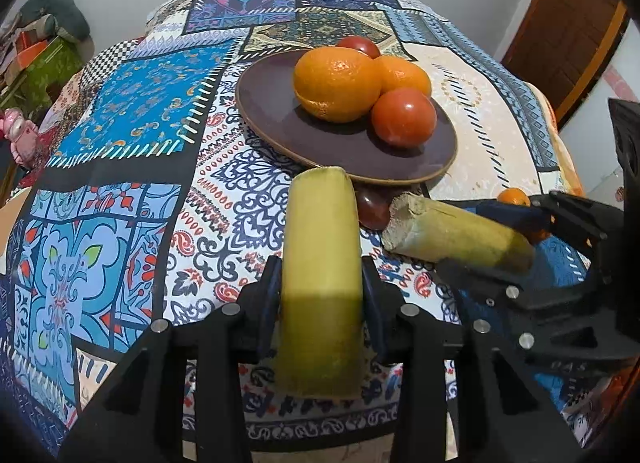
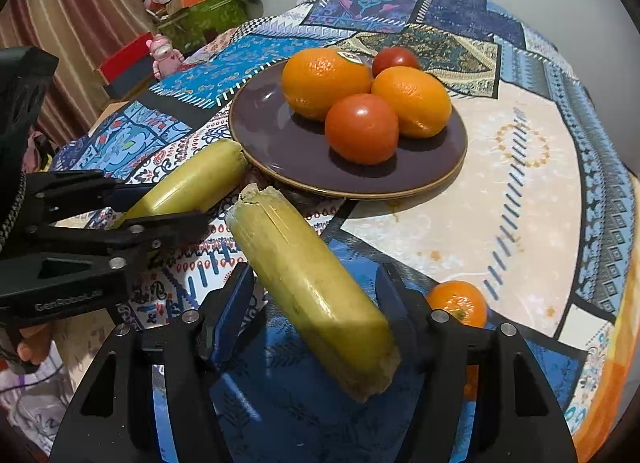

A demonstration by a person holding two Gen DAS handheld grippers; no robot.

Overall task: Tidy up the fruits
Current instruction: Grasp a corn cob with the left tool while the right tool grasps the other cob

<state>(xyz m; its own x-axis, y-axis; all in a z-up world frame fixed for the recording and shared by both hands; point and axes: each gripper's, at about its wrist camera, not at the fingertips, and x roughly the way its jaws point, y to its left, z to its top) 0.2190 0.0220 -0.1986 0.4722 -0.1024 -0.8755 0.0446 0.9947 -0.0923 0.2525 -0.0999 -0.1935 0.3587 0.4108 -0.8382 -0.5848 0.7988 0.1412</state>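
The left tongs [image 1: 322,295] clench one yellow-green stalk piece [image 1: 320,263] upright. The right tongs [image 2: 316,303] grip a second stalk piece [image 2: 304,279] slantwise over the tabletop [image 2: 500,199]. Only the right view shows the small tangerine [image 2: 458,301] whole; only the left shows a dark fruit [image 1: 372,209], half hidden below the plate [image 1: 280,119] of oranges [image 1: 338,83] and tomatoes [image 1: 402,117].

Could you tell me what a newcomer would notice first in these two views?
Probably the two yellow-green cane pieces, one gripped in the left gripper and one crosswise in the right gripper. Just beyond them, a dark plate holds two oranges and two tomatoes on the patchwork tablecloth.
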